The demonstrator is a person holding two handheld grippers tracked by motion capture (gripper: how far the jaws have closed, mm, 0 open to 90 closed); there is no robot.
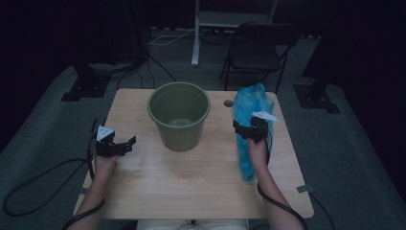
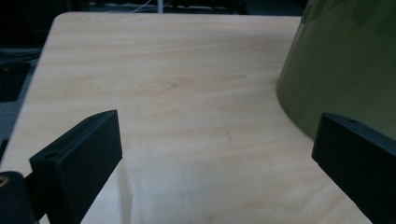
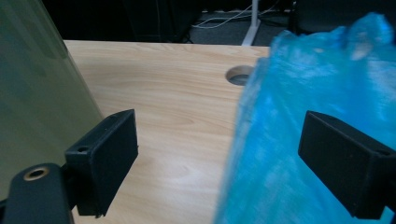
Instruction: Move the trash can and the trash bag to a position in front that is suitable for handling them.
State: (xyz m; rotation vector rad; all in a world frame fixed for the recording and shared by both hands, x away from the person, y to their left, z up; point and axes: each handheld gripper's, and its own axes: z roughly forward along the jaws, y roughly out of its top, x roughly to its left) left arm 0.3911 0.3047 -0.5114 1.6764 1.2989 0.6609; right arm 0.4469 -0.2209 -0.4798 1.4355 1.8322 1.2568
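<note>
High view, nearest part: two forearms come in from the bottom edge, one on each side of the wooden surface (image 1: 191,182).
Left hand-held gripper (image 1: 125,143): it is over the left part of the surface, its jaws point to the green bucket (image 1: 179,115).
Left hand-held gripper, state: released; in the left gripper view the two black jaws stand wide apart, with bare wood between them and the bucket wall just behind the right jaw.
Right hand-held gripper (image 1: 246,128): it is on the right side of the surface, against the blue plastic bag (image 1: 248,108).
Right hand-held gripper, state: released; in the right gripper view its jaws are wide apart, and the bag (image 3: 299,140) lies between them, nearer to the right jaw. If a jaw touches the plastic, I cannot tell.
Blue plastic bag, place: right part of the surface, beside the bucket; it reaches from near the far edge down along the right hand.
Green bucket, place: upright in the middle, toward the far edge.
Round hole (image 1: 228,103): in the surface between bucket and bag.
Farther away: a dark folding chair (image 1: 256,50) on the floor behind the surface.
</note>
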